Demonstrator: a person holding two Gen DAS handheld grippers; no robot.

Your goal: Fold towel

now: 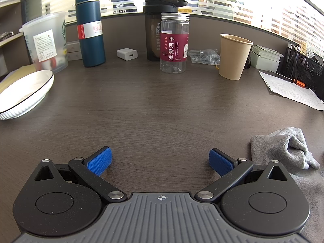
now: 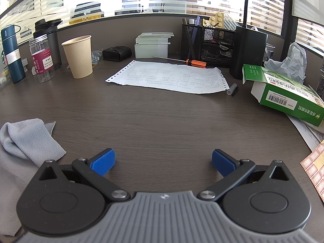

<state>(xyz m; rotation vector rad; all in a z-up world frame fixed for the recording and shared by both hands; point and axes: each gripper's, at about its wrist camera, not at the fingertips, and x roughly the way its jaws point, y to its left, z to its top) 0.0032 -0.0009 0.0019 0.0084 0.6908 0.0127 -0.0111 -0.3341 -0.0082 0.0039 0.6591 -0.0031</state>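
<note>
A crumpled grey towel (image 1: pixel 287 151) lies on the dark wooden desk at the lower right of the left wrist view, partly hidden under that gripper's right housing. The same towel (image 2: pixel 24 141) shows at the lower left of the right wrist view, running under the gripper body. My left gripper (image 1: pixel 161 160) stands open over bare desk just left of the towel, nothing between its blue pads (image 1: pixel 100 162). My right gripper (image 2: pixel 163 161) is open too, just right of the towel, and holds nothing.
Behind the left gripper stand a white bowl (image 1: pixel 24 93), a blue flask (image 1: pixel 90 26), a clear jar (image 1: pixel 174 42) and a paper cup (image 1: pixel 233 56). Ahead of the right gripper lie a printed sheet (image 2: pixel 168 77), an orange screwdriver (image 2: pixel 194 62), a mesh organiser (image 2: pixel 208 40) and a green box (image 2: pixel 283 93).
</note>
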